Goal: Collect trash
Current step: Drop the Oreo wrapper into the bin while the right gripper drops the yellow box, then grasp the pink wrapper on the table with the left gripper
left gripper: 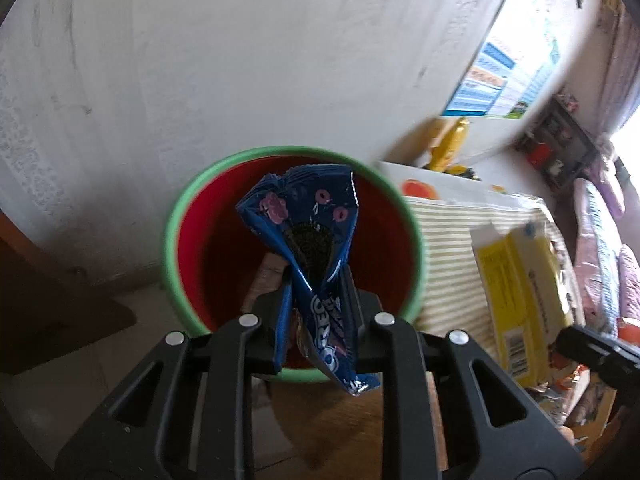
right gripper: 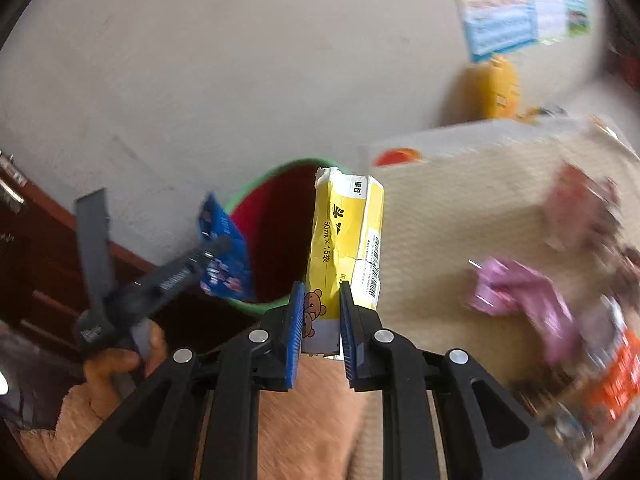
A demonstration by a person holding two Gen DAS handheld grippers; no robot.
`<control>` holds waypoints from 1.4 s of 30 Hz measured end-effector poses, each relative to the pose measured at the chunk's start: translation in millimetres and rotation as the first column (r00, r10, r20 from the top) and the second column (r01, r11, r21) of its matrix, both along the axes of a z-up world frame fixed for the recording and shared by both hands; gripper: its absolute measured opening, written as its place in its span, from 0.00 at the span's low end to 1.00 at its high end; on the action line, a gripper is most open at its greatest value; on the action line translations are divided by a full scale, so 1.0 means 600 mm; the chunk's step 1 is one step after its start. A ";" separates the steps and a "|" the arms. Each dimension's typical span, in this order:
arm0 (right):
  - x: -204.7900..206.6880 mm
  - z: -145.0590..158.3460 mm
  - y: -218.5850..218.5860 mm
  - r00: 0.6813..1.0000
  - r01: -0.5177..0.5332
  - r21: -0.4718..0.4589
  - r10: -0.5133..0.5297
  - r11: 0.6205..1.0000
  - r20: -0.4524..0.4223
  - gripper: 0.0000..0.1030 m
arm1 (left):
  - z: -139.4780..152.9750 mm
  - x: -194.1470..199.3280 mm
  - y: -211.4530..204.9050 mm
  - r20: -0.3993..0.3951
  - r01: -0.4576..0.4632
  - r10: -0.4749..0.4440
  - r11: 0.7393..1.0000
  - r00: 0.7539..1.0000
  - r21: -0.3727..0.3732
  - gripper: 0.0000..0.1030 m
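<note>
over the bin (left gripper: 180,216) in the left wrist view, the left gripper (left gripper: 318,300) is clamped on a blue cookie wrapper (left gripper: 308,232) — its long axis runs up from the jaws, top end flared above the red inside.

in the right wrist view, the right gripper (right gripper: 320,320) pinches a yellow box (right gripper: 344,240) near its base — the box stands upright, open torn end up, beside the bin's rim.

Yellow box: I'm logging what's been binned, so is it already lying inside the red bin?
No, the yellow box is clamped in the right gripper, held beside the red bin.
</note>
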State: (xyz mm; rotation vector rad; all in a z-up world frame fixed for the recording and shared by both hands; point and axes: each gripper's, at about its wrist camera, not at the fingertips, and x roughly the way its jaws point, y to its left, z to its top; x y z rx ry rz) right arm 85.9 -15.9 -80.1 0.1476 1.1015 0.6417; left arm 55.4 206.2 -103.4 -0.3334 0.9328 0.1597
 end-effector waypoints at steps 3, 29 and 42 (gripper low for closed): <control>0.022 -0.010 0.045 0.999 -0.031 0.015 0.031 0.999 -0.014 0.15 | -0.011 0.012 0.019 -0.020 -0.008 0.008 1.000 1.000 -0.001 0.20; -0.105 -0.052 -0.211 0.942 0.334 -0.068 -0.330 0.940 0.063 0.51 | 0.000 -0.009 -0.186 -0.056 0.223 -0.230 0.970 0.972 -0.101 0.63; -0.166 -0.051 -0.372 0.841 0.534 -0.052 -0.524 0.844 0.138 0.57 | -0.014 0.031 -0.419 -0.107 0.394 -0.385 0.915 0.917 0.086 0.70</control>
